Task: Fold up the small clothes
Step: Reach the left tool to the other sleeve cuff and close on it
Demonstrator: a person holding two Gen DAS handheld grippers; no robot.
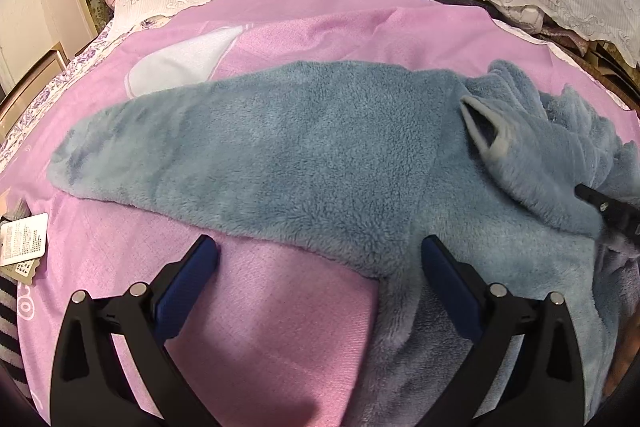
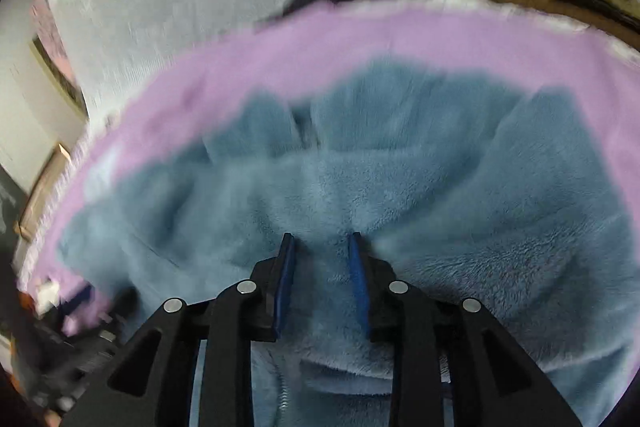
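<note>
1. Blue fleece garment (image 1: 320,155) lies spread on the pink sheet (image 1: 280,327), one sleeve stretched out to the left.
2. Left gripper (image 1: 320,255): jaws wide apart, holding nothing.
3. Right gripper (image 2: 322,239): jaws clamped on a fleece fold; view blurred.

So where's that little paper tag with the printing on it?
In the left wrist view, the paper tag lies at the far left edge on the pink sheet, left of the blue fleece garment and the open left tool.
</note>
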